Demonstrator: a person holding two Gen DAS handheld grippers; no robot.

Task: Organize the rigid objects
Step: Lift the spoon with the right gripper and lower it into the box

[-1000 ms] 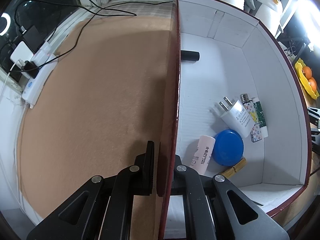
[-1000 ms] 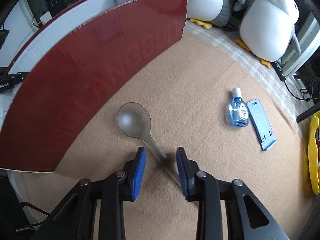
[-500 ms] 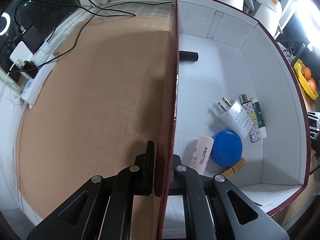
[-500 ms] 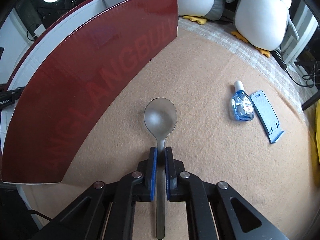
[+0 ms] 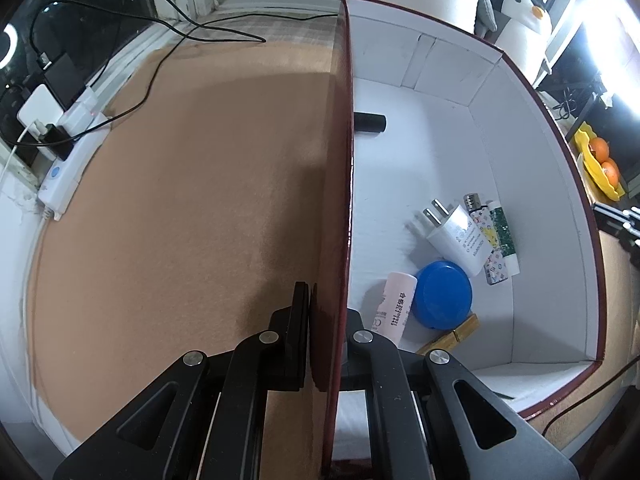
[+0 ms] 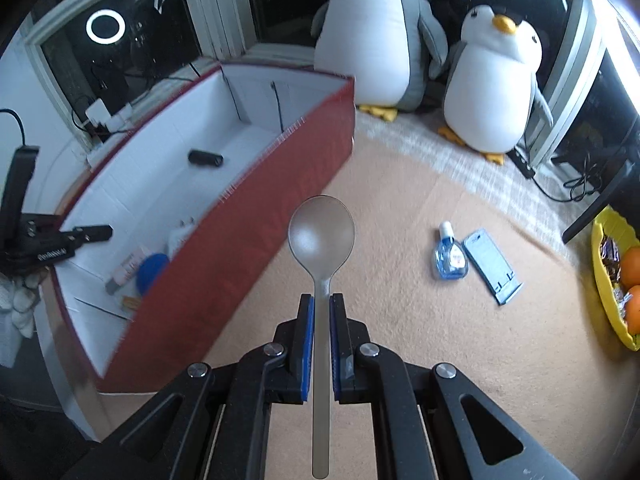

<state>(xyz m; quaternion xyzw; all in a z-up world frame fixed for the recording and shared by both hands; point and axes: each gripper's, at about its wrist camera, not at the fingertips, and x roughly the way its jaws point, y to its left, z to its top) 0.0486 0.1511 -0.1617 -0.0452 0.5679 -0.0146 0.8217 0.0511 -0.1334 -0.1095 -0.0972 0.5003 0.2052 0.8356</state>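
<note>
Between the blue-padded fingers of the right claw (image 6: 320,312), a grey spoon (image 6: 321,240) is pinched by its flat handle, the round bowl pointing ahead of the tips and the handle's tail running back under the claw. The spoon hangs clear of the tan felt-like worktop (image 6: 400,340), and this looks like the carrying stage: its likely destination is the box (image 6: 256,232) just to the claw's left, whose glossy dark-red outer wall stands taller than the spoon. Gripping mid-handle keeps the bowl forward and level, which should make it easy to tip over the rim.

The left claw (image 5: 320,332) is pressed together on the box's near wall (image 5: 340,240), one finger outside and one inside. That hold probably steadies the light cardboard box so it does not slide while things are dropped in. Ahead and to the right of this claw, on the plain white floor inside, lie a pale pink tube (image 5: 396,308), a round blue lid (image 5: 442,300), a white plug adapter (image 5: 456,240) with metal prongs, a patterned lighter (image 5: 488,248) and a wooden clip (image 5: 448,338); farther ahead lies a short black cylinder (image 5: 370,122).

To the right of the right claw, still on the worktop, a small clear blue bottle (image 6: 450,258) lies just beside a flat blue plastic stand (image 6: 494,266). Both look hard and smooth, and would presumably go in next.
</note>
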